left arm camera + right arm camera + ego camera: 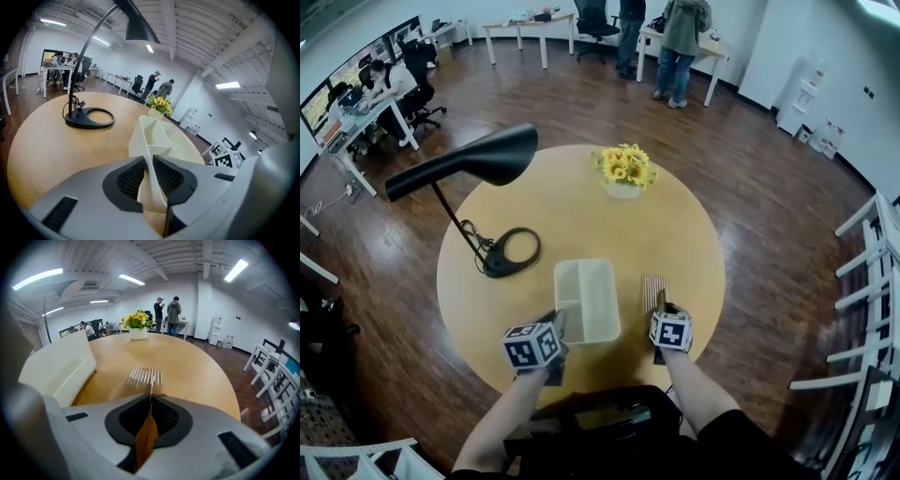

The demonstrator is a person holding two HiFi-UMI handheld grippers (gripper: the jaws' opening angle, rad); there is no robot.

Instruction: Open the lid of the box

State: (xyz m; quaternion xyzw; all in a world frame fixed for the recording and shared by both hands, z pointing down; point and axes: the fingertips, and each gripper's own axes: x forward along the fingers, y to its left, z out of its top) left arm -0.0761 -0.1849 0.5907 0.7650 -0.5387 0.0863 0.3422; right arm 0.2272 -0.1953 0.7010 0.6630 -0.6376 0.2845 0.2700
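A round wooden table (675, 234) stood on dark plank flooring (769, 187). The left gripper (149, 164) clenched the cream plastic box (161, 136); the right gripper (151, 401) pinched the thin ribbed lid (145, 377).

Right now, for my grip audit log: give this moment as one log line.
left gripper: shut on box wall | right gripper: shut on lid edge | box: open, lid off beside it

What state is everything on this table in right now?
Box: open, empty.
Lid: off the box, gripped at its edge.
Left gripper: shut on the box wall.
Right gripper: shut on the lid.
Desk lamp: upright, seemingly unlit.
Sunflowers: upright in their vase.
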